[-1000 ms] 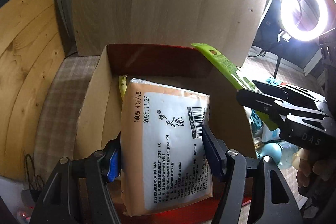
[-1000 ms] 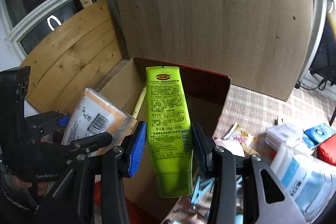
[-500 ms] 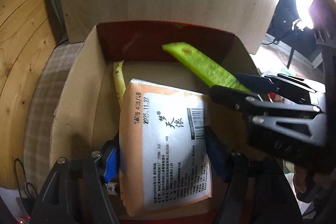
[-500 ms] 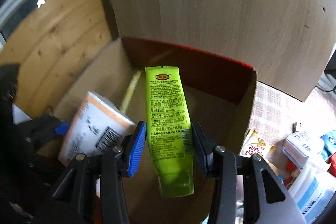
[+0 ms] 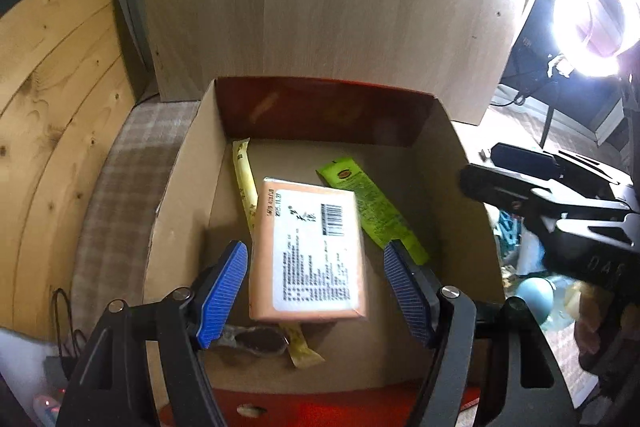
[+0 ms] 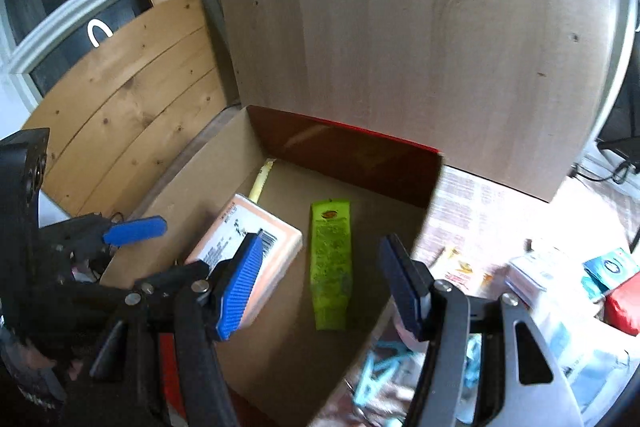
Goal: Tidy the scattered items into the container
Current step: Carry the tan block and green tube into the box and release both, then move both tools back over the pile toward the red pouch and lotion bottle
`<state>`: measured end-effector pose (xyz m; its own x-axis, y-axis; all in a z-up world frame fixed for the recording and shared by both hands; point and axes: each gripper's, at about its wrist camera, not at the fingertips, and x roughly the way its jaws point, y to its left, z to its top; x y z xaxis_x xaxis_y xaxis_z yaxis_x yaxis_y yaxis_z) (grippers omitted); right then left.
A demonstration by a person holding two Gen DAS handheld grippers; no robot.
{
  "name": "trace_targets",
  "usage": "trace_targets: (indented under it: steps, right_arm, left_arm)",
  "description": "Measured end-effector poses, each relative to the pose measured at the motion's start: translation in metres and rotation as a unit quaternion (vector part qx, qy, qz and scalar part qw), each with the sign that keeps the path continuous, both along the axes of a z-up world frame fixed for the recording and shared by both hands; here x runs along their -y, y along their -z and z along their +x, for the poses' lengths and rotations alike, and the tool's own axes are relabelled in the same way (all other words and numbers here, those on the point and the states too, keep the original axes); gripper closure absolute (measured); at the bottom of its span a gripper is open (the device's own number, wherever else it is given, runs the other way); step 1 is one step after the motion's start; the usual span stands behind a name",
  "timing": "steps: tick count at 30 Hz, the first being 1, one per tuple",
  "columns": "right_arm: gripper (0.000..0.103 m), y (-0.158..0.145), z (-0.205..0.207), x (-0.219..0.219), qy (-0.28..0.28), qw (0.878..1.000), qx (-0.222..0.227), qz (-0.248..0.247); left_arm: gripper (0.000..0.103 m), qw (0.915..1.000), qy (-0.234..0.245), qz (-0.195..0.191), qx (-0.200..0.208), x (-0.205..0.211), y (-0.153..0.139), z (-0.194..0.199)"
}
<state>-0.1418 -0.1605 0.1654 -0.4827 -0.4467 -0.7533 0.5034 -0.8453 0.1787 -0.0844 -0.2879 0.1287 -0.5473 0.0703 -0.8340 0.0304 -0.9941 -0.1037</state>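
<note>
I am seeing my left gripper (image 5: 314, 291) standing open above the orange tissue pack (image 5: 308, 247) in the brown cardboard box (image 5: 180, 187). My right gripper (image 6: 324, 287) is opening, jaws empty, with the green flat tube (image 6: 330, 263) lying at the pack's three o'clock.

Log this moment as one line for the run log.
left tool: open, clear of tissue pack | right tool: opening, nothing between pads | green tube: lying in cardboard box | scattered items: outside box

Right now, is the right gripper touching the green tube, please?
Apart. In the right wrist view the green tube lies in the box below the right gripper, whose jaws are opening, with clear gaps either side.
</note>
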Motion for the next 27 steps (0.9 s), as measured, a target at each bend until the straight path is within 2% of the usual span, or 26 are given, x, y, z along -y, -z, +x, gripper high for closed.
trace_targets:
  steps: [3,10,16,21,27]
  right_arm:
    - [0.043,-0.006,0.013,-0.023,0.008,1.0,-0.006,0.002]
    - [0.043,-0.016,0.033,-0.106,0.048,0.999,-0.017,-0.013]
    - [0.043,-0.014,0.056,-0.169,0.074,0.997,-0.013,-0.024]
    - [0.043,-0.008,0.084,-0.21,0.081,0.996,-0.003,-0.029]
    - [0.043,0.007,0.114,-0.251,0.092,0.996,0.008,-0.012]
  left_arm:
    - [0.034,1.0,0.003,-0.002,-0.006,-0.004,-0.006,0.006]
    - [0.034,0.999,0.033,-0.01,-0.028,-0.034,-0.031,0.039]
    - [0.034,0.9971,0.066,-0.001,-0.039,-0.066,-0.041,0.067]
    - [0.034,0.9943,0.099,0.008,-0.038,-0.1,-0.037,0.09]
    - [0.034,0.9928,0.117,0.025,0.0,-0.134,-0.006,0.117]
